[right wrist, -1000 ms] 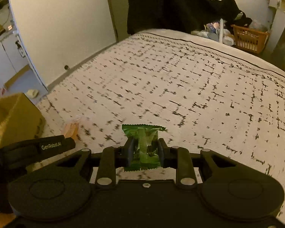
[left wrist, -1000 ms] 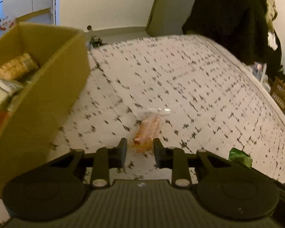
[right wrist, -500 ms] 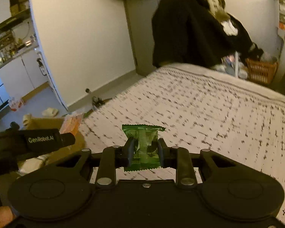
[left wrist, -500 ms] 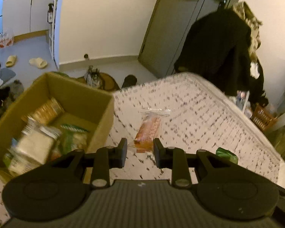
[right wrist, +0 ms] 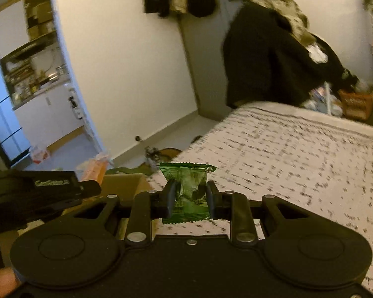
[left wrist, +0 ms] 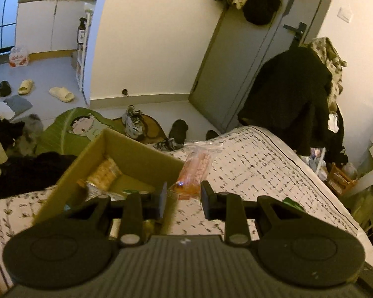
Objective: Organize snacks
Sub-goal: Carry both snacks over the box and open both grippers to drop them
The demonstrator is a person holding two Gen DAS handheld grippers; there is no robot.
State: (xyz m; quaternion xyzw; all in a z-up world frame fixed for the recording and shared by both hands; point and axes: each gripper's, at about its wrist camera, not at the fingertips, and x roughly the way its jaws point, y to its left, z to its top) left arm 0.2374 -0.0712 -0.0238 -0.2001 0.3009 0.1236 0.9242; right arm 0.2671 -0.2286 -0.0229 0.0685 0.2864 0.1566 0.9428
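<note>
- Both hand-held grippers have risen off the bed since the earlier frames, each carrying a snack.
- Left wrist view: left hand-held gripper (left wrist: 182, 200) pinches the orange snack bag (left wrist: 195, 167) by its lower end, just beside the cardboard box (left wrist: 141, 155) on the bed (left wrist: 261, 164).
- Right wrist view: right hand-held gripper (right wrist: 189, 200) is clenched on the green packet (right wrist: 187, 191); best to release only once over the box opening.

The box (left wrist: 126, 156) is plain brown cardboard, matt. The orange snack bag (left wrist: 195, 171) is clear, glossy plastic film with a zip strip. The green packet (right wrist: 187, 193) is shiny crinkled foil-like wrap with serrated ends. The bedcover (right wrist: 298, 154) is matt woven cloth. Both grippers look like matt black plastic with metal screws.
</note>
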